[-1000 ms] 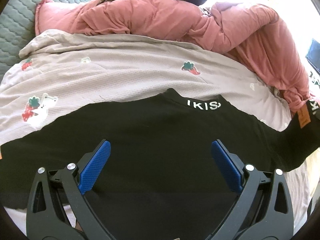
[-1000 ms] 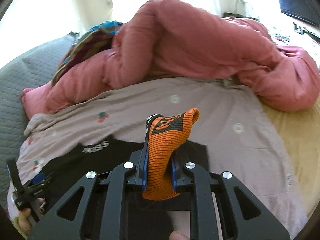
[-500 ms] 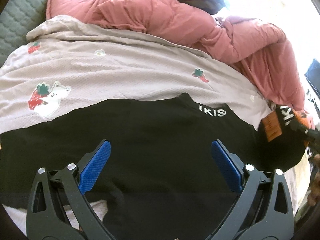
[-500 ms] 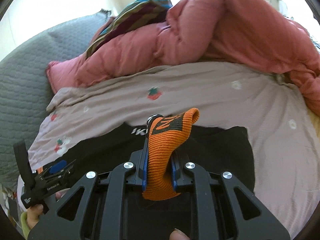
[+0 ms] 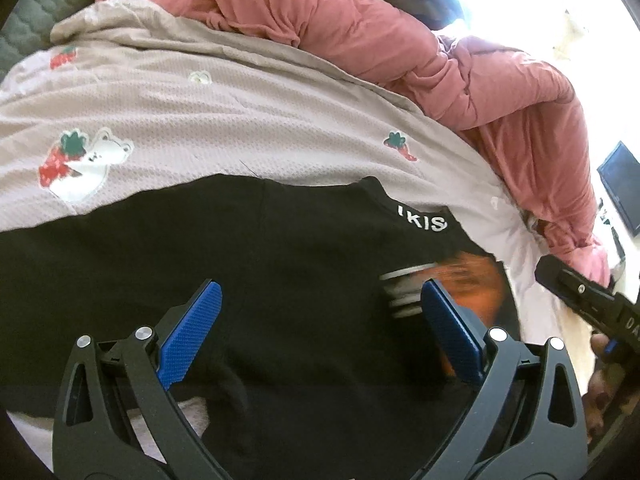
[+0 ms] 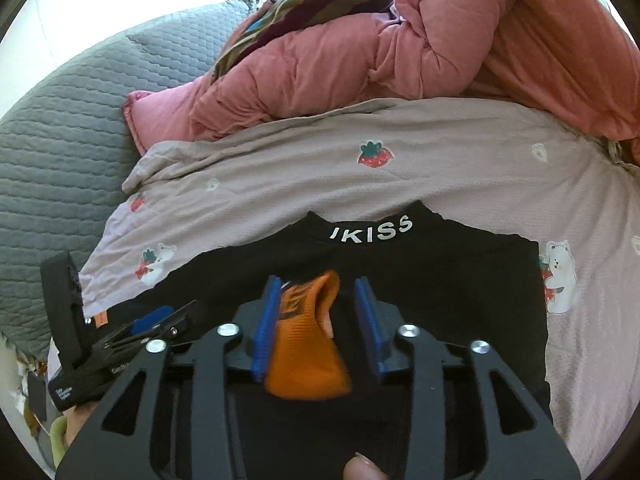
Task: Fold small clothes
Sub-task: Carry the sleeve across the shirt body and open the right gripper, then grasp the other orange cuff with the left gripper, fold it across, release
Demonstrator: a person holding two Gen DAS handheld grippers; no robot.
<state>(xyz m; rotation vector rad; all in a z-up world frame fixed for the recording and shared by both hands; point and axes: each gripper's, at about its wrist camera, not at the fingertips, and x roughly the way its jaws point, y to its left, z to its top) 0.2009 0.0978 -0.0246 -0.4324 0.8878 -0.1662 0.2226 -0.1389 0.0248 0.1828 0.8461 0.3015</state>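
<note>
black top [image 6: 420,280] on strawberry-print bedsheet [image 6: 400,176] (quilted, perhaps).

White "IKISS" on collar of black garment [image 6: 400,280]

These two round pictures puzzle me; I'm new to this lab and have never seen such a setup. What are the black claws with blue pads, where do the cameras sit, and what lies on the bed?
No robot here: a person holds a two-finger clamp in each hand, each with a wide-angle camera looking along its fingers. One picture comes from the left gripper, which is open and empty. The other comes from the right gripper; its jaws have just been opening, and the orange cuff between them is being released. Under both lies a black top on a bear-print cover, with a pink duvet behind.
</note>
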